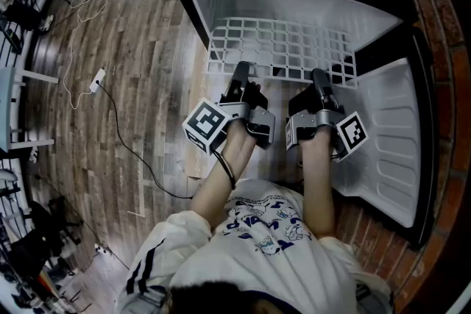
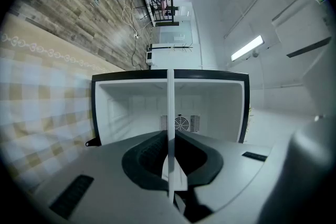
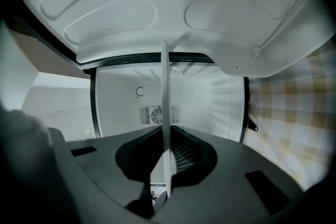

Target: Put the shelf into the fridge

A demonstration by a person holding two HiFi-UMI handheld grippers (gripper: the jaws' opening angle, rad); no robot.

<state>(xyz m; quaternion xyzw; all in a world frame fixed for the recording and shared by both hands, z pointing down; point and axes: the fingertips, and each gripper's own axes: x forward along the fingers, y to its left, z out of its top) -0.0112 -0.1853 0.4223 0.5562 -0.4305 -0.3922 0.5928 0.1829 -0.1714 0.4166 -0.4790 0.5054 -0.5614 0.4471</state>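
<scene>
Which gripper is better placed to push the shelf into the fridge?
Left, marginally. The left gripper and right gripper both clamp the shelf, but the right works beside the open door; the left has open floor beside it.

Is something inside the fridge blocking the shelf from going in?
Nothing visible is. Both gripper views show the fridge hollow and bare back to its fan vent, and its door is swung open. The shelf, clamped by the left gripper and right gripper, sits right at the opening.
</scene>
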